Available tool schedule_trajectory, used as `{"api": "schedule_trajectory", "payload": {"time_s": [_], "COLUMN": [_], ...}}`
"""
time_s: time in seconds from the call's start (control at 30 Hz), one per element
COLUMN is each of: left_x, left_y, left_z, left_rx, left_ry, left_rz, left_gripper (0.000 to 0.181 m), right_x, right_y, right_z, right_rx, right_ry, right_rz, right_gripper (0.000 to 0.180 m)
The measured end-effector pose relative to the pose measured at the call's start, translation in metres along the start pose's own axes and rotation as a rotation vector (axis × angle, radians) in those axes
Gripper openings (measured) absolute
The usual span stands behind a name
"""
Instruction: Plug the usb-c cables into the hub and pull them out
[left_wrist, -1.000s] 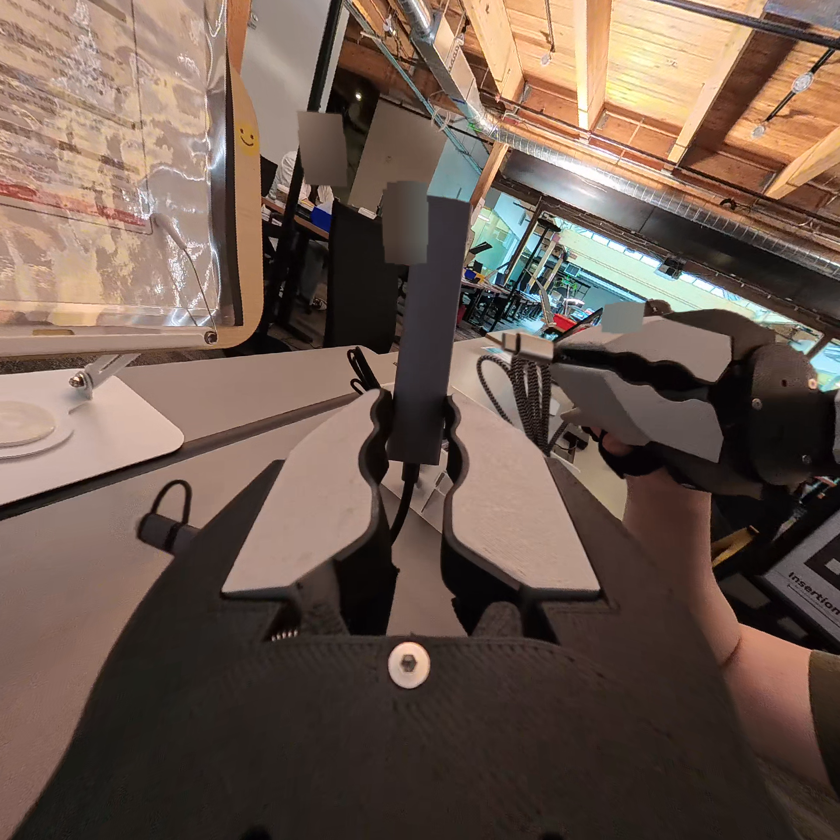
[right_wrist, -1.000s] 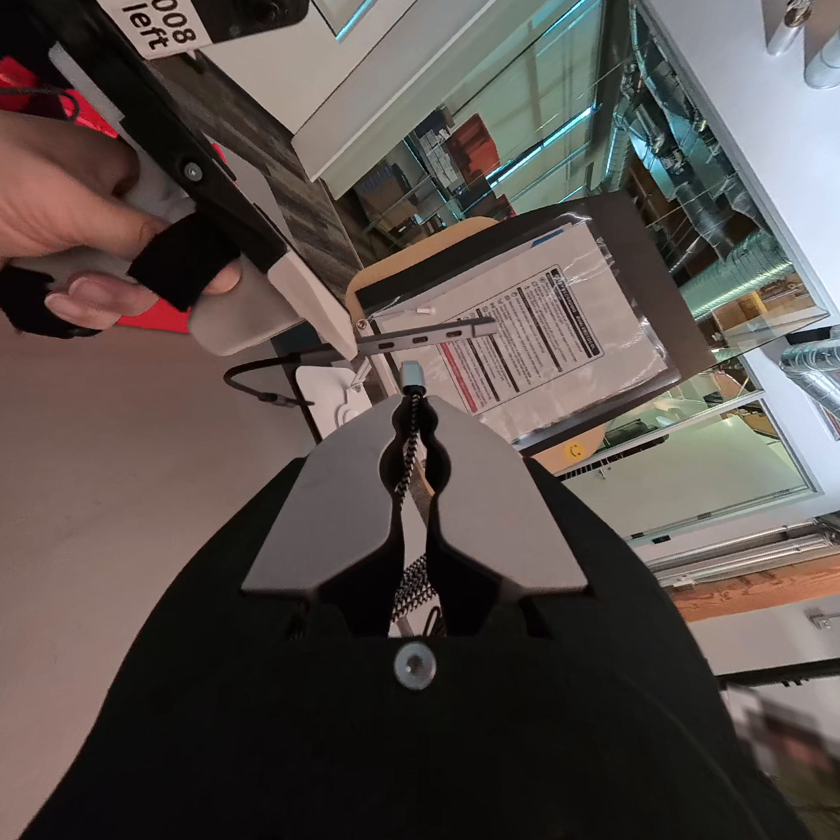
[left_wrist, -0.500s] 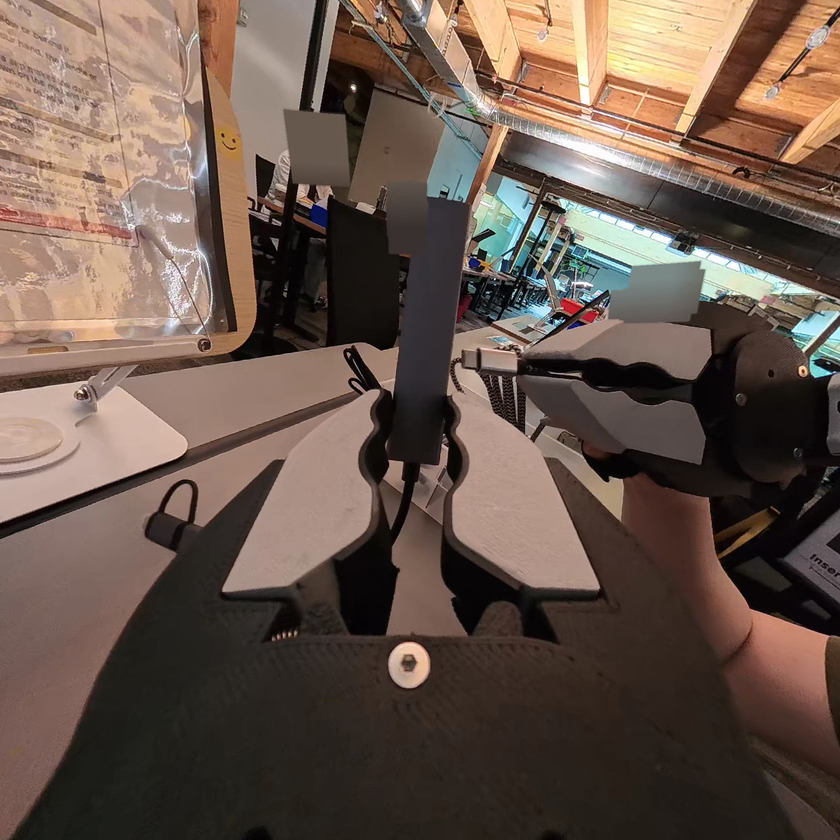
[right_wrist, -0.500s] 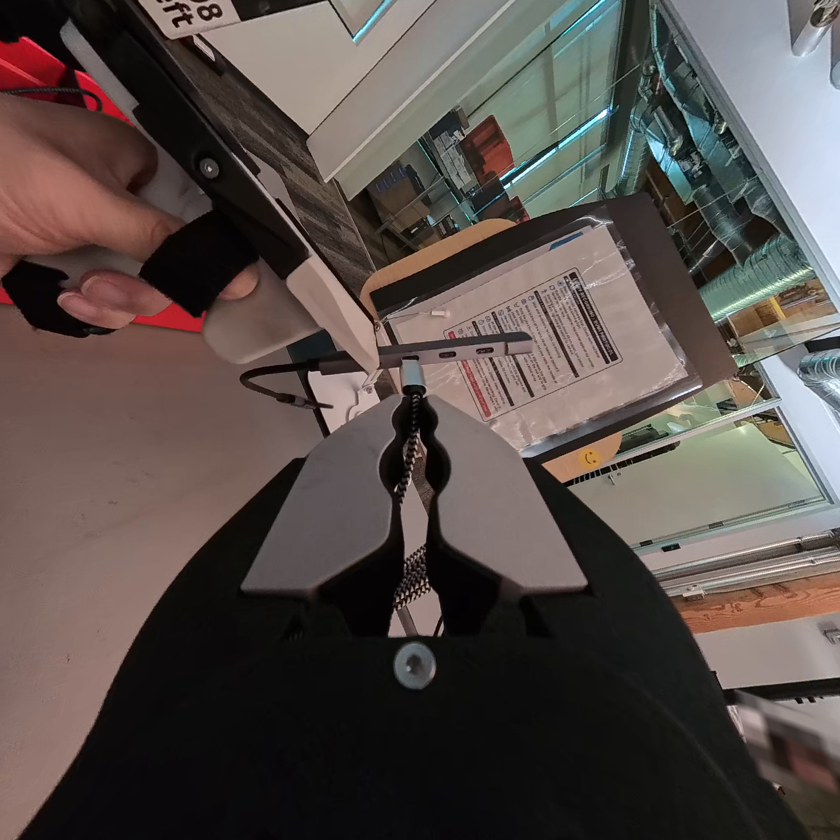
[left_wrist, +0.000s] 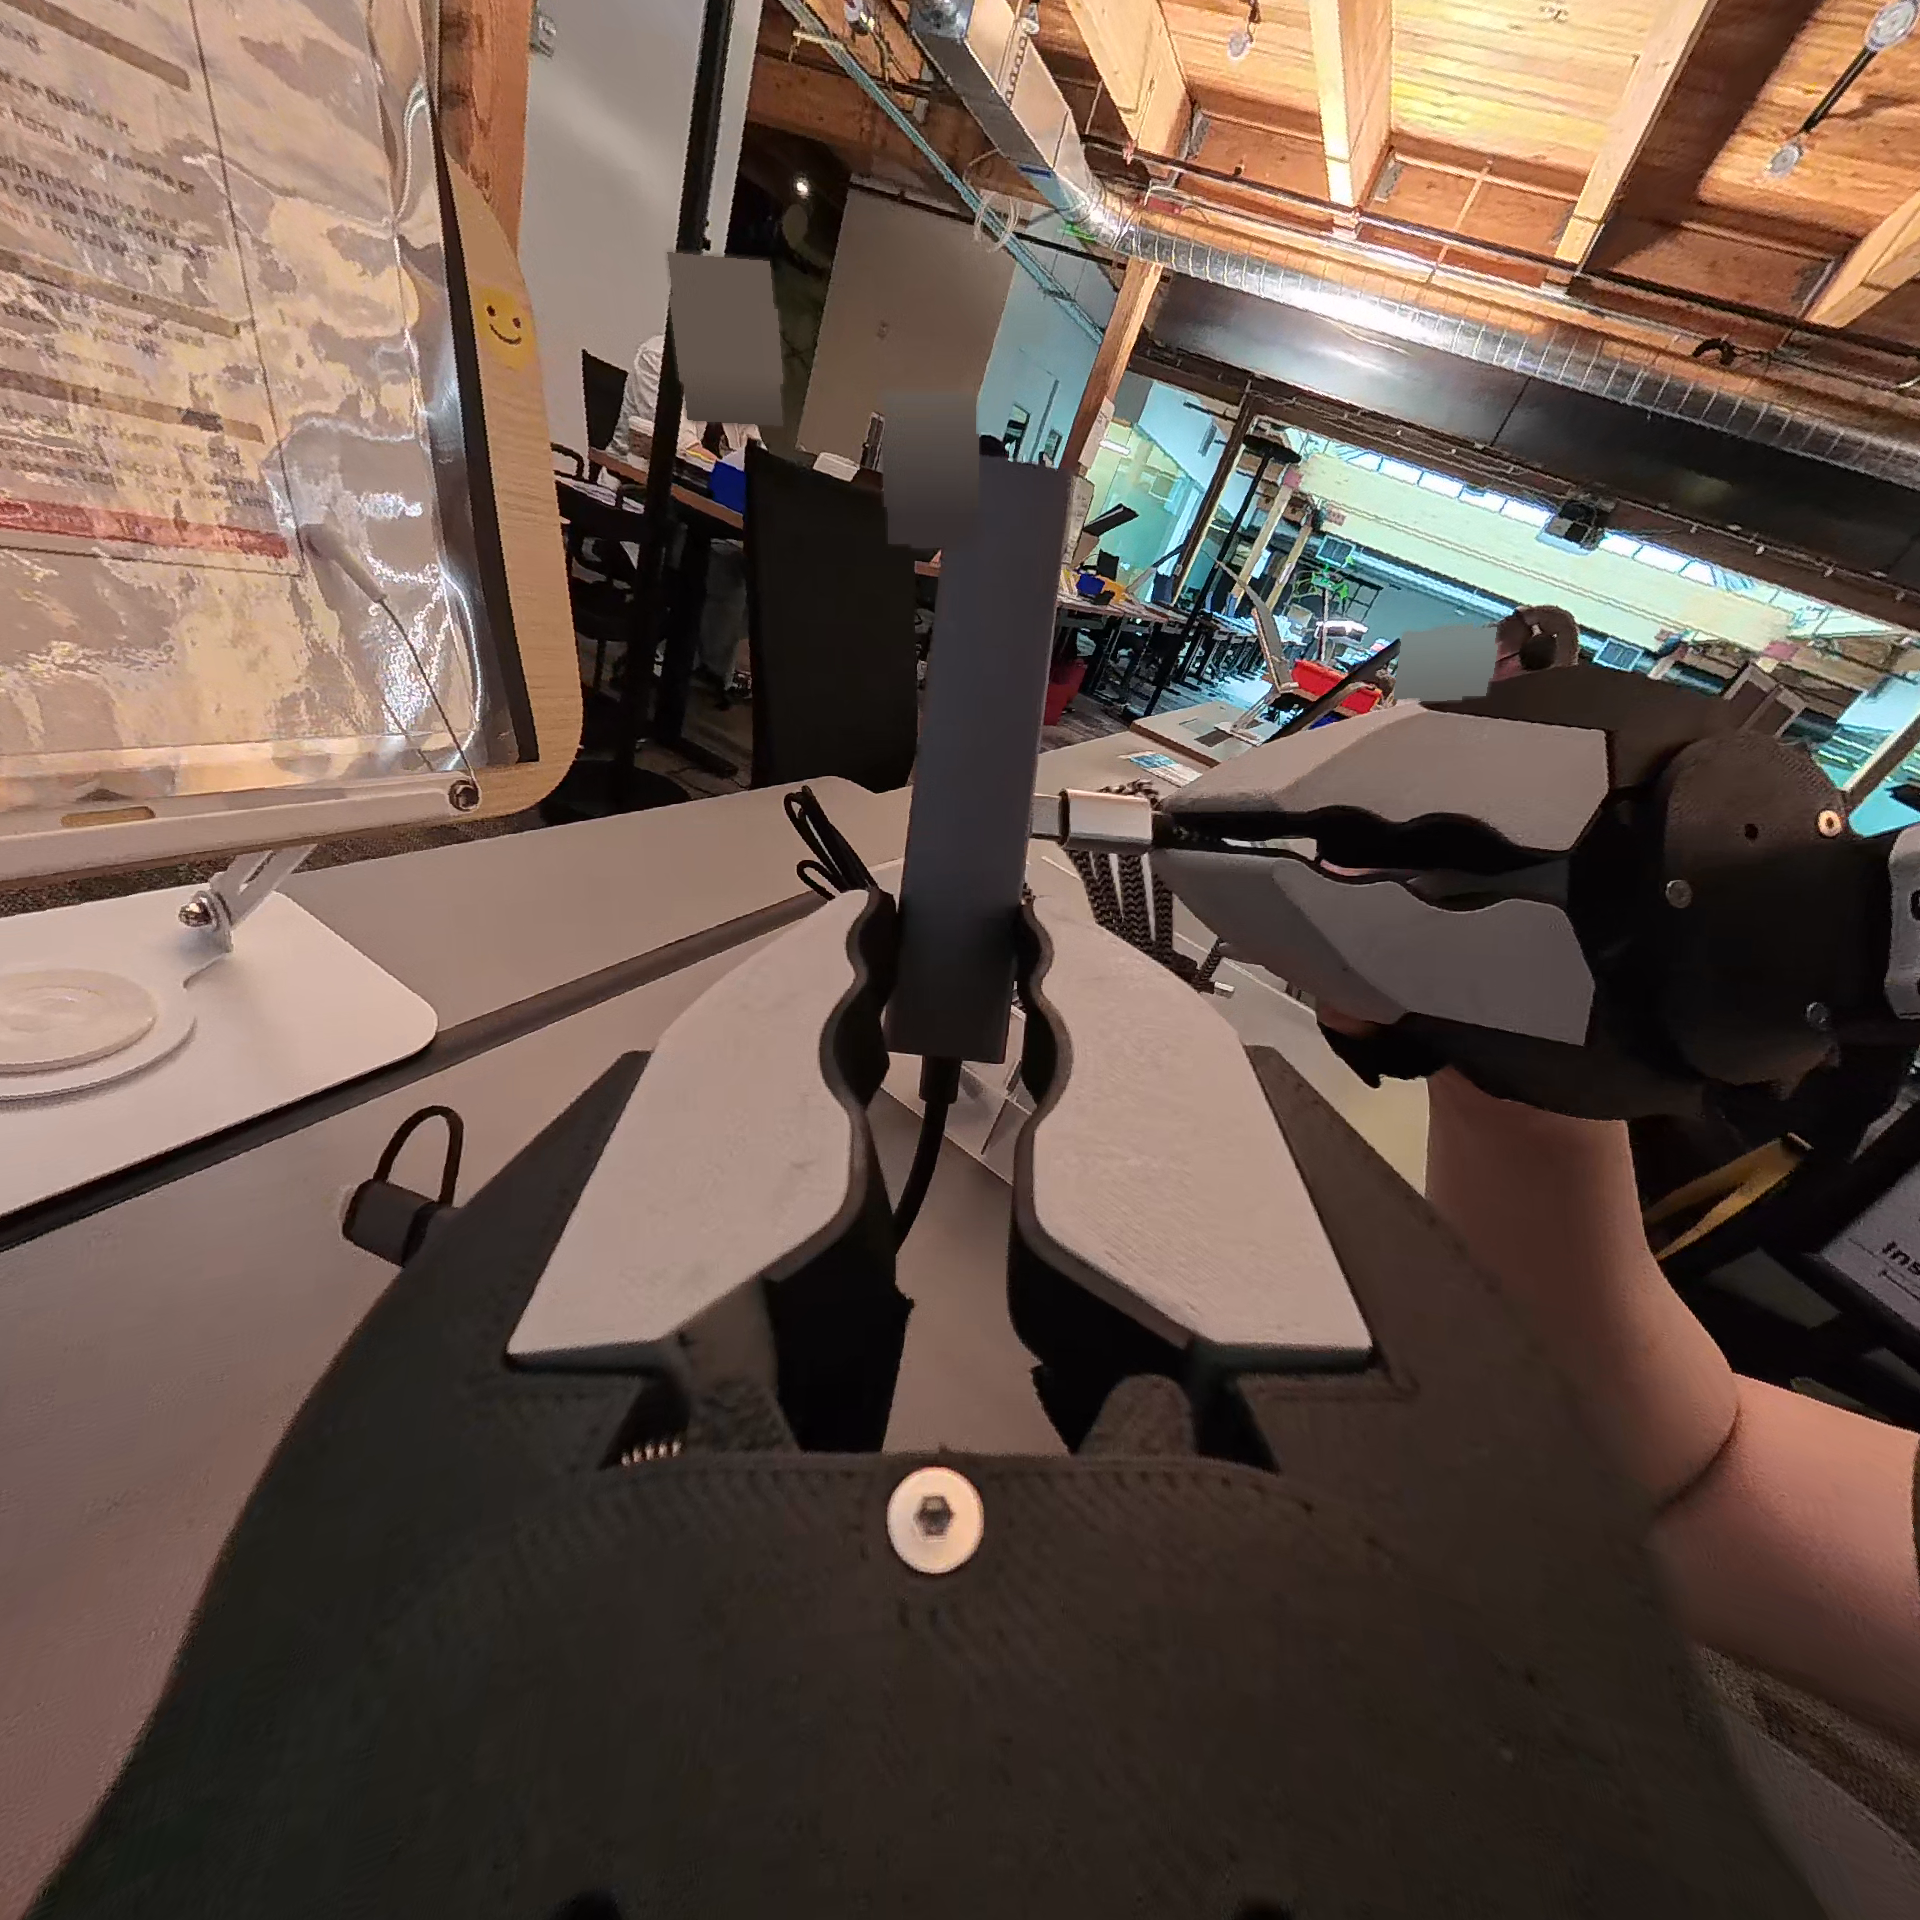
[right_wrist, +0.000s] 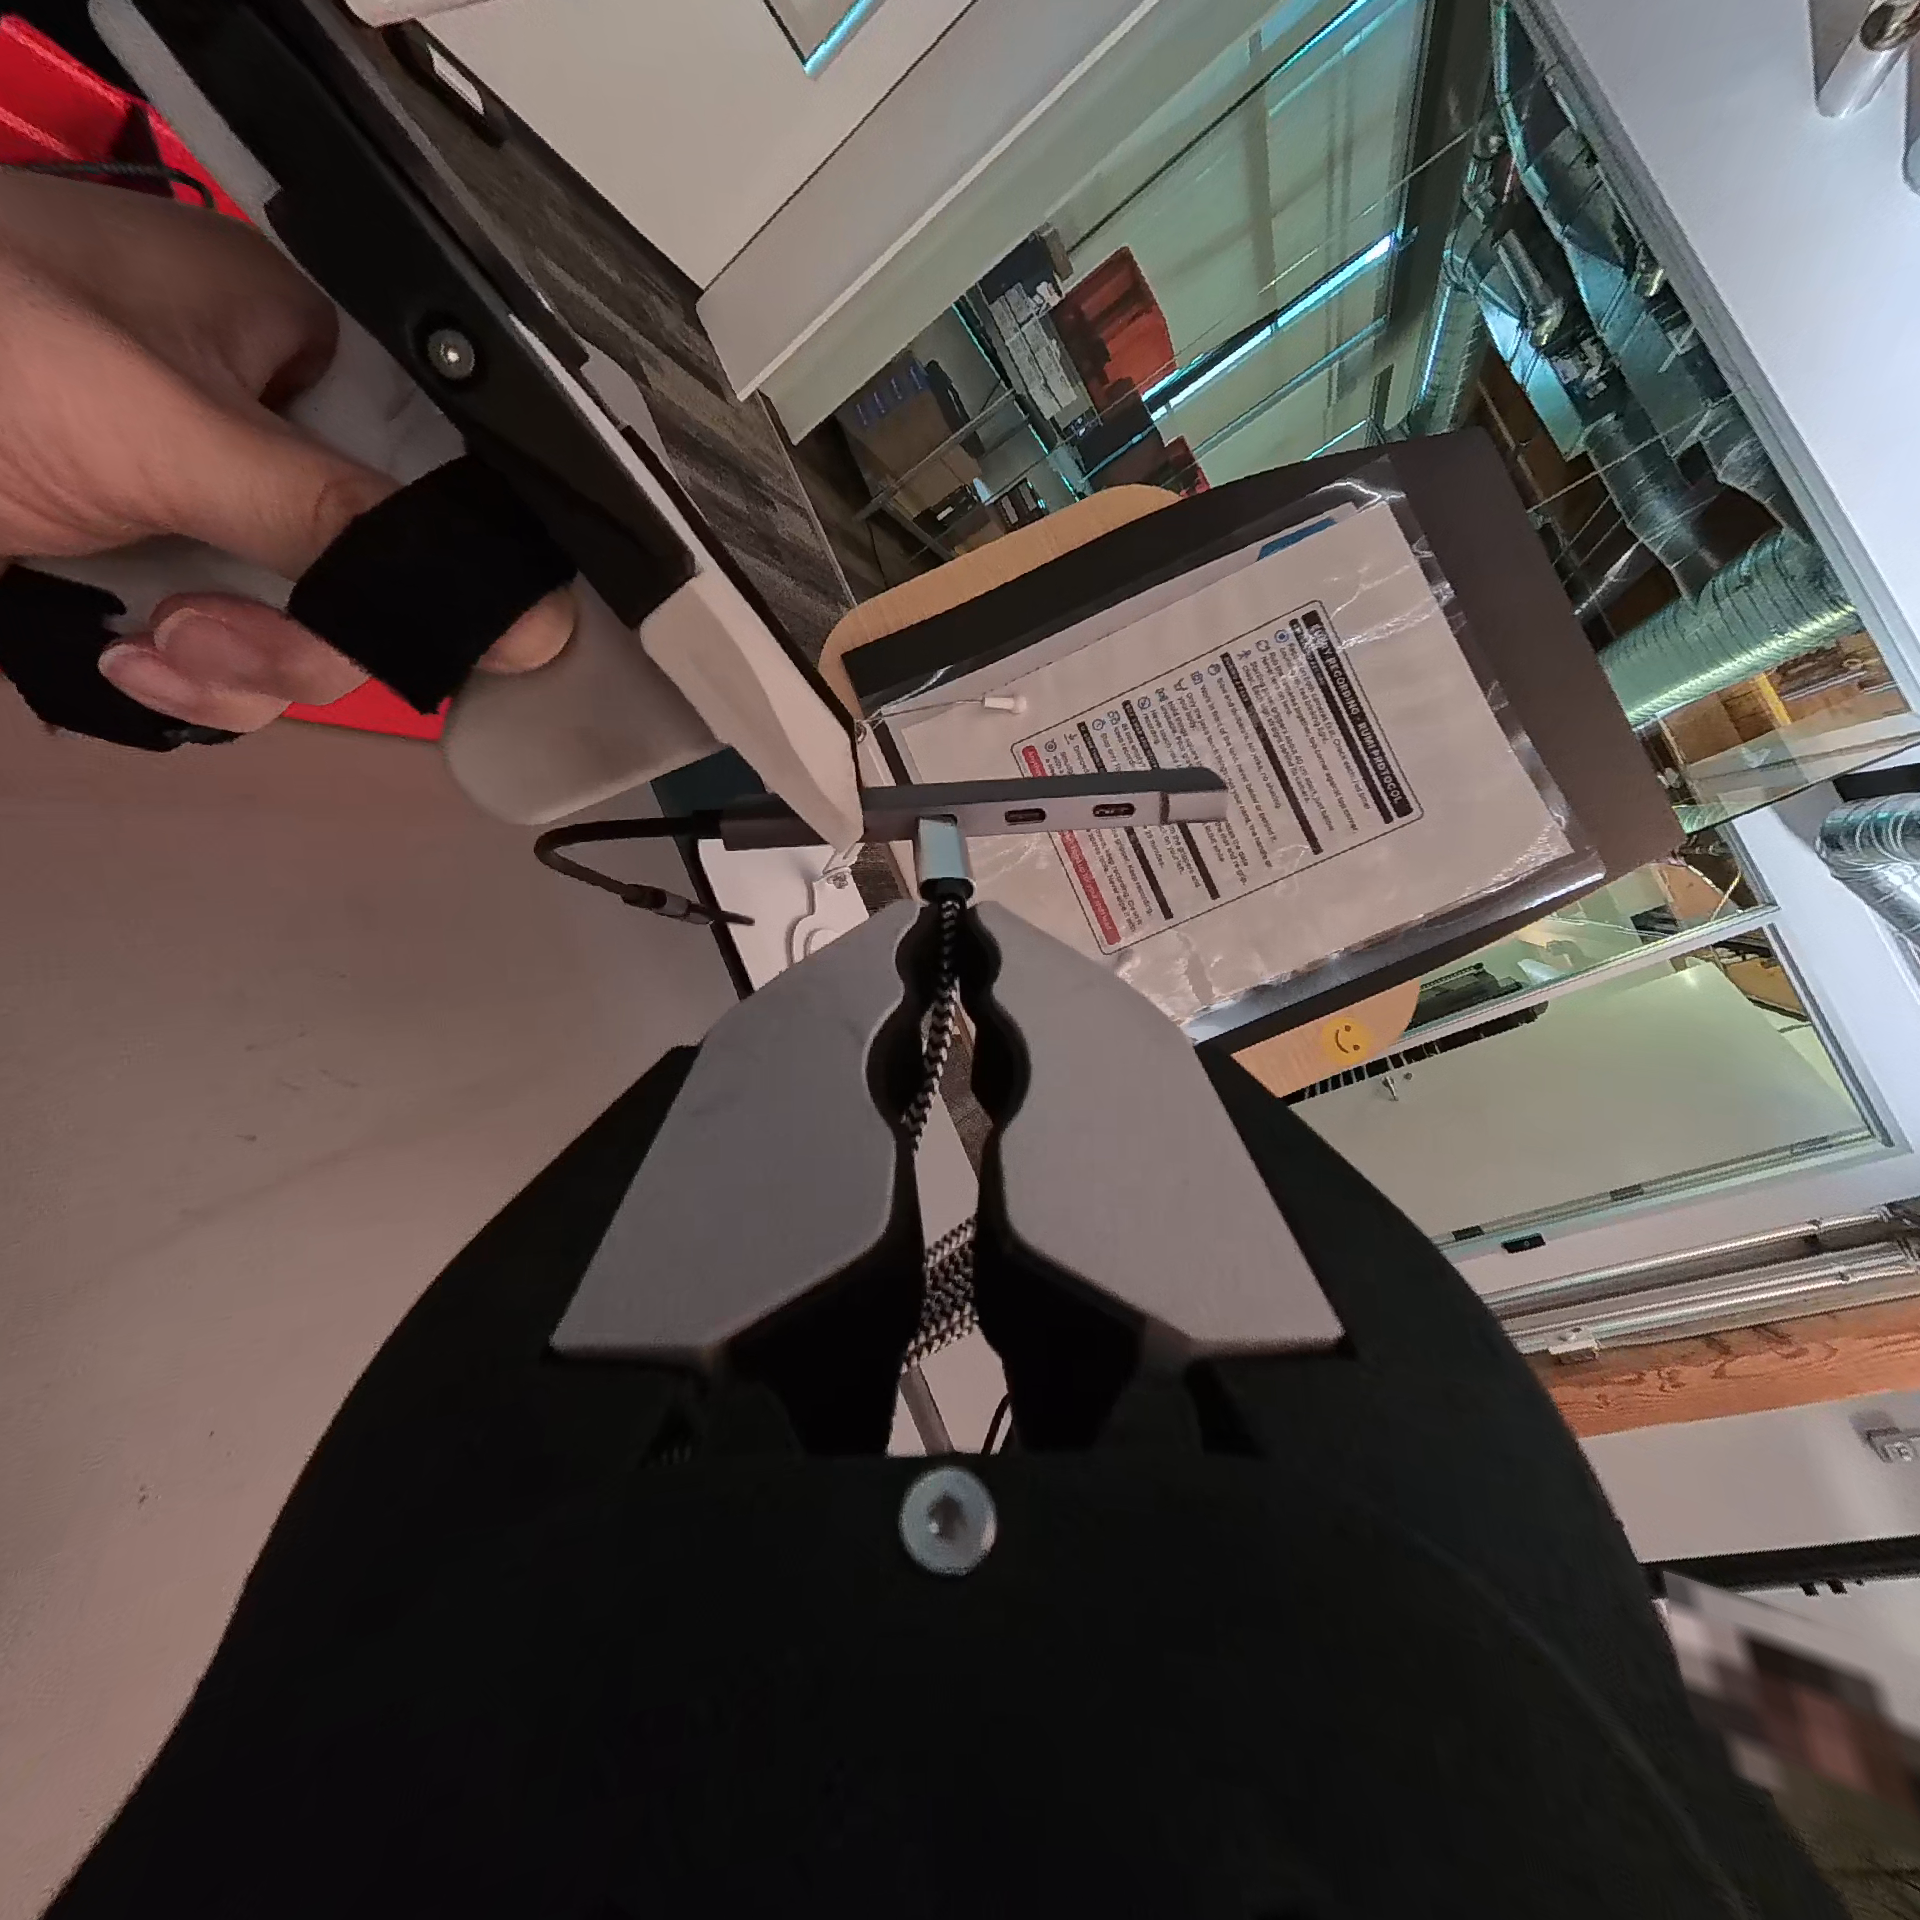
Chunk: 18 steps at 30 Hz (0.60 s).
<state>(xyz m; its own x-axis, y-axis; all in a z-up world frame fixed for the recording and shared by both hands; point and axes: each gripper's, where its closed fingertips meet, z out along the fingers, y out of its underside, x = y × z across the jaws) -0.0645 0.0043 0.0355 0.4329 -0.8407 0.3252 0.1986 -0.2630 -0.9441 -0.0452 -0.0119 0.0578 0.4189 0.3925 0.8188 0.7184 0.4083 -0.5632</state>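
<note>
My left gripper (left_wrist: 951, 935) is shut on the lower end of the dark grey hub (left_wrist: 977, 727) and holds it upright above the table. The hub's own black cable (left_wrist: 920, 1164) hangs down between the fingers. My right gripper (right_wrist: 945, 914) is shut on a braided usb-c cable (right_wrist: 935, 1049) just behind its silver plug (right_wrist: 940, 857). The plug's tip is at the hub (right_wrist: 1049, 805) port nearest the left gripper's white finger (right_wrist: 748, 717). How deep it sits I cannot tell. Two other ports (right_wrist: 1112, 808) are free. The right gripper (left_wrist: 1174, 831) and plug (left_wrist: 1101, 821) also show in the left wrist view.
A board with a sheet in plastic (left_wrist: 208, 416) stands on a white base (left_wrist: 260, 1029) at the left of the grey table (left_wrist: 156, 1403). More braided cables (left_wrist: 1127, 914) lie behind the hub. A small black connector (left_wrist: 400, 1205) lies on the table. A person's hand (right_wrist: 156, 520) holds the left gripper. Left tips to right tips: about 4 centimetres.
My right gripper has moved the plug left toward the hub, from clear of it to tip against its side port. The left gripper has kept hold of the hub, raising it slightly.
</note>
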Motion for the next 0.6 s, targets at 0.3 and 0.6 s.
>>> {"api": "schedule_trajectory", "payload": {"time_s": [0.3,0.6], "left_x": [-0.006,-0.01], "left_y": [0.002,-0.005], "left_z": [-0.002,-0.009], "left_rx": [-0.067,-0.108], "left_ry": [-0.134,-0.262], "left_rz": [0.182,0.329], "left_gripper": [0.022,0.022], "right_x": [-0.003,-0.006], "right_y": [0.006,0.01], "right_z": [0.004,0.014], "right_rx": [-0.029,0.024], "right_ry": [0.01,0.025], "right_rz": [-0.05,-0.021], "right_gripper": [0.004,0.003]}}
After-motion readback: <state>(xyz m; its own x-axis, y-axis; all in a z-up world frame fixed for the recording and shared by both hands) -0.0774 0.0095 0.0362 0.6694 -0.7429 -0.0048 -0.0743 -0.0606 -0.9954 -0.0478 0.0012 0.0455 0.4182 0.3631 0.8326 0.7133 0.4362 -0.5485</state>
